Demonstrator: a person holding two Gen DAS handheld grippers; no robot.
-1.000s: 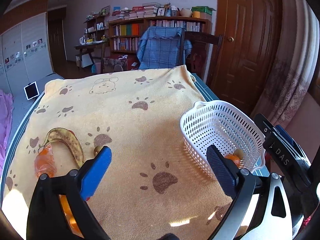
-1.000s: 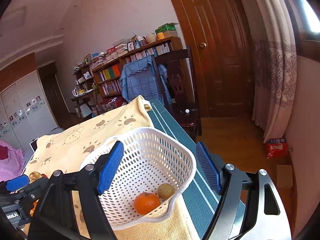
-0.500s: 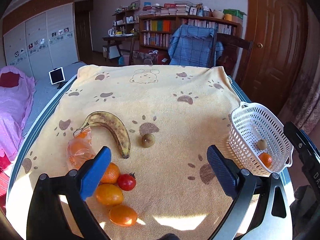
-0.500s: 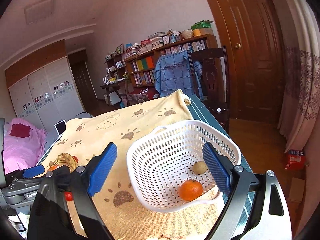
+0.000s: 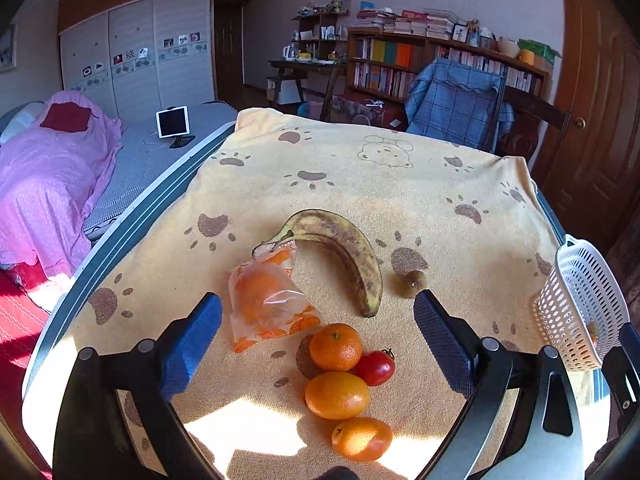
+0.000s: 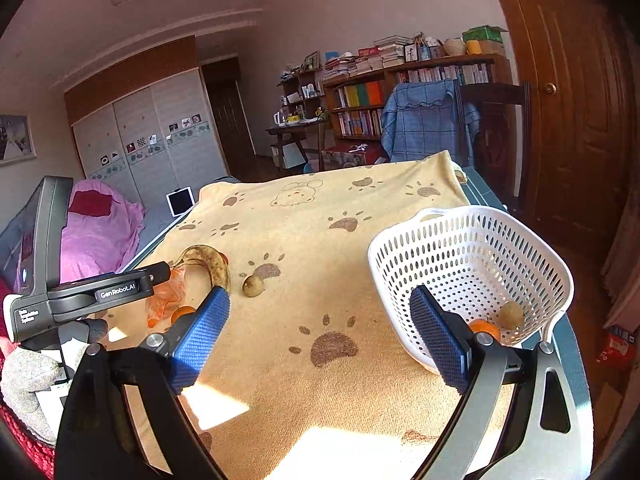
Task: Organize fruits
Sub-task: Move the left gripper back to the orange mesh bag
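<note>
Nearest in the left wrist view, the left gripper is held with its blue-padded jaws spread wide and nothing between them, above a cluster of fruit on the yellow paw-print towel: three round orange citrus fruits and a small red tomato. Just beyond lie a crumpled orange plastic wrapper, a browned yellow banana and a small brown kiwi. The right gripper is likewise spread and empty, over bare towel. The white perforated plastic basket stands at the near right of the table and already holds an orange and a pale brown round fruit.

The step in hand is judged to be the reach for the next fruit. The next move calls for the left jaws to be lowered around one citrus fruit without its touching neighbours being nudged.

Against the earlier frames, the left view has been swung from the basket towards the fruit cluster, and the right jaws, then astride the basket, have just been opening wider, with nothing between them now.
</note>
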